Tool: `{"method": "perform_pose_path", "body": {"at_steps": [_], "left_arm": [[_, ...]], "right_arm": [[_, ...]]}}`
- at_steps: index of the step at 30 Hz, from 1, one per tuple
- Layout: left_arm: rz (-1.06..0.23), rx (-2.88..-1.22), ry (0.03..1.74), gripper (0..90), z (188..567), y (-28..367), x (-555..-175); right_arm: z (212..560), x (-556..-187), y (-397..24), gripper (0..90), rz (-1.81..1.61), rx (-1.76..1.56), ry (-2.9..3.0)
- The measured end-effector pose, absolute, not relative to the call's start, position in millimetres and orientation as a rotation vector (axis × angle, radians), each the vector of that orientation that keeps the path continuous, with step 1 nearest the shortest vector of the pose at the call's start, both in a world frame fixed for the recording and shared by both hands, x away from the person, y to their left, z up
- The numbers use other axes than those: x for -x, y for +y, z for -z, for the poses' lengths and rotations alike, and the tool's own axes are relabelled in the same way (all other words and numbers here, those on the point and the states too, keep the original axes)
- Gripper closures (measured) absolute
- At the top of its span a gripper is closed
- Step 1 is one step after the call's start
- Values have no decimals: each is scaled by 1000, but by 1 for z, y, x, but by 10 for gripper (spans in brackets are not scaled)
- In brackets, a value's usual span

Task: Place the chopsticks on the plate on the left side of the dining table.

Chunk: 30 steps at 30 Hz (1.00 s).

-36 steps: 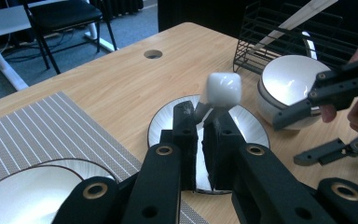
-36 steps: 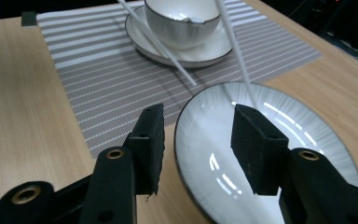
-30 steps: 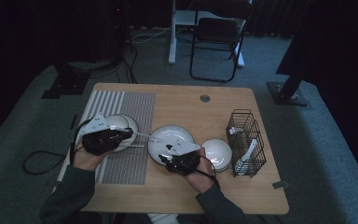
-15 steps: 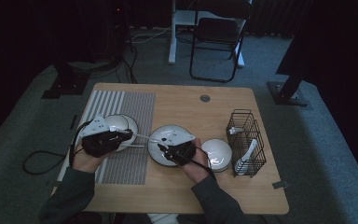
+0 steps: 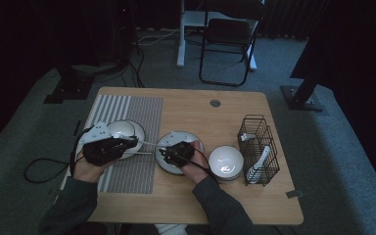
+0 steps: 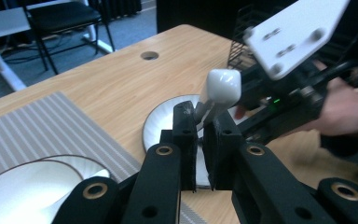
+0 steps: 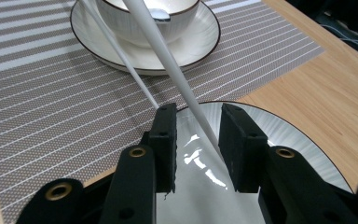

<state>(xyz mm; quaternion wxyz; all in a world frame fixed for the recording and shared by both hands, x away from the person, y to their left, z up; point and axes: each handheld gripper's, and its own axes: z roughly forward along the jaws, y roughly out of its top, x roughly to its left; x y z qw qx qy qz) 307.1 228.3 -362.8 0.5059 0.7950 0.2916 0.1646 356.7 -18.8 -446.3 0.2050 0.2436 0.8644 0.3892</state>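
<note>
Chopsticks held over the plate, both tools engaged

Left tool [image 5: 108, 149], just left of the plate [image 5: 169, 161] on the worktop [image 5: 191, 110], is clamped tight on the chopsticks [image 7: 165, 51] near their blunt white end [image 6: 221, 86]. Right tool [image 7: 196, 135] sits above the plate; its jaws have just been opening, one chopstick between them, pads apart from it. Beyond the plate, on the striped mat [image 7: 37, 102], the sticks cross a bowl on a saucer [image 7: 186, 44].

Wooden table [image 5: 196, 105], striped placemat [image 5: 142, 112], white plate [image 5: 169, 142], white bowl [image 5: 225, 161], black wire basket [image 5: 257, 147]
</note>
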Motion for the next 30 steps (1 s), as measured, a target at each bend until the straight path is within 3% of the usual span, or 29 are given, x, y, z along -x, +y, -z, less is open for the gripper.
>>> {"method": "perform_pose_path", "body": {"at_steps": [9,14,21,30], "left_arm": [[-372,-1911,692,849,360,228,-309],[-339,-1889,687,849,360,230,-311],[-449,-1909,759,779,369,233,-320],[-503,-1918,793,793,380,235,-323]], "right_arm": [[457,-364,-12,690,-1047,-706,2444],[458,-365,-11,754,-1051,-715,2450],[459,-355,-12,825,-1034,-628,2456],[457,-351,-11,864,-1014,-586,2478]]}}
